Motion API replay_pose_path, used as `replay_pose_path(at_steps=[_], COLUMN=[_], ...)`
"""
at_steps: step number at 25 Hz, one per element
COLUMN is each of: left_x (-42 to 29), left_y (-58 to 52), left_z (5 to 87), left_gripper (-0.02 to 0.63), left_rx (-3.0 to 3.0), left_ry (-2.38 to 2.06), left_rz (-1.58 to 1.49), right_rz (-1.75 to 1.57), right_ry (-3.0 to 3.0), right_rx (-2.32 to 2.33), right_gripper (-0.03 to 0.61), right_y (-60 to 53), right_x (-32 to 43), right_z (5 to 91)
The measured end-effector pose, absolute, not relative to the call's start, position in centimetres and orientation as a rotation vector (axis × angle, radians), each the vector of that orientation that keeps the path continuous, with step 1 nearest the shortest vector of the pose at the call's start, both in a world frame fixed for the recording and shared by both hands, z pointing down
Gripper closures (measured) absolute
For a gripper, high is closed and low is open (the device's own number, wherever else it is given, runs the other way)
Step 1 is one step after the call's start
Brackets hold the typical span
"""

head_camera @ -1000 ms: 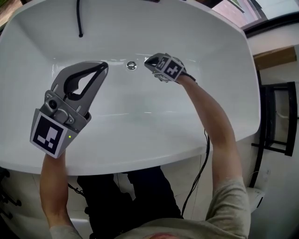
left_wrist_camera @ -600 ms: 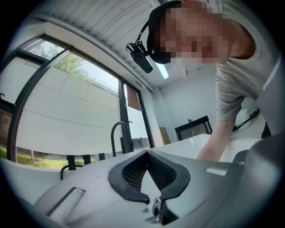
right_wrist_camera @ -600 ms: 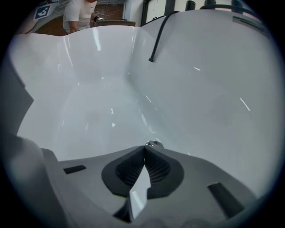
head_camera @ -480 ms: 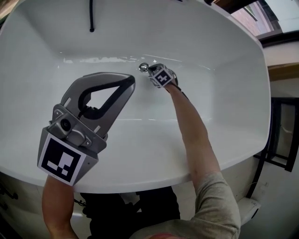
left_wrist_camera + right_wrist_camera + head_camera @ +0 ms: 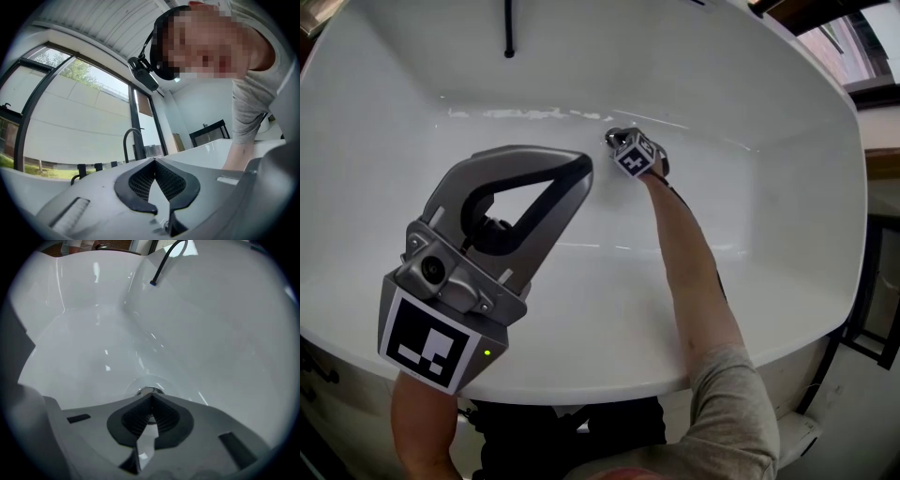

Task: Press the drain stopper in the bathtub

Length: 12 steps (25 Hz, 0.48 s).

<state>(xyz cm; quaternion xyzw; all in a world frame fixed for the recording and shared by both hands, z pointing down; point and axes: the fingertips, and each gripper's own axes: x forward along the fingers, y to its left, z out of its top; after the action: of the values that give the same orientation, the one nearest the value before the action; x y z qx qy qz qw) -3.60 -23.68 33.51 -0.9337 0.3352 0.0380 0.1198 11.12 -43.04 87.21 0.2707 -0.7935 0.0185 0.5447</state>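
The white bathtub [image 5: 769, 225] fills the head view. Its chrome drain stopper [image 5: 147, 391] sits on the tub floor, seen in the right gripper view just past the jaw tips. My right gripper [image 5: 151, 398] is shut and empty, its closed tips at the stopper's near edge, seemingly touching it. In the head view the right gripper [image 5: 617, 141] reaches far down into the tub and covers most of the stopper. My left gripper [image 5: 577, 171] is shut with nothing in it, held high over the tub's near side; the left gripper [image 5: 154, 161] points up and away from the tub.
A black faucet spout [image 5: 508, 30] hangs over the far tub rim, and shows as the black spout [image 5: 163, 262] in the right gripper view. A black-framed stand [image 5: 874, 309] stands right of the tub. The left gripper view shows large windows [image 5: 70, 122] and the person above.
My right gripper has reached further down and left until its shut tips meet the stopper. The left gripper has come up closer to the head camera. Both stay shut.
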Motion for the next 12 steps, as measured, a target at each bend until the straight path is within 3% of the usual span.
replay_pose_path(at_steps=[12], left_x=[-3.2], left_y=[-23.6], left_z=[34.2], left_gripper=[0.607], left_rx=[-2.730], left_ry=[0.935], left_rz=[0.066], right_rz=[0.014], right_ry=[-1.853], right_rx=[0.681], right_gripper=[0.575], right_y=[-43.4], right_x=[11.2], right_z=[88.8])
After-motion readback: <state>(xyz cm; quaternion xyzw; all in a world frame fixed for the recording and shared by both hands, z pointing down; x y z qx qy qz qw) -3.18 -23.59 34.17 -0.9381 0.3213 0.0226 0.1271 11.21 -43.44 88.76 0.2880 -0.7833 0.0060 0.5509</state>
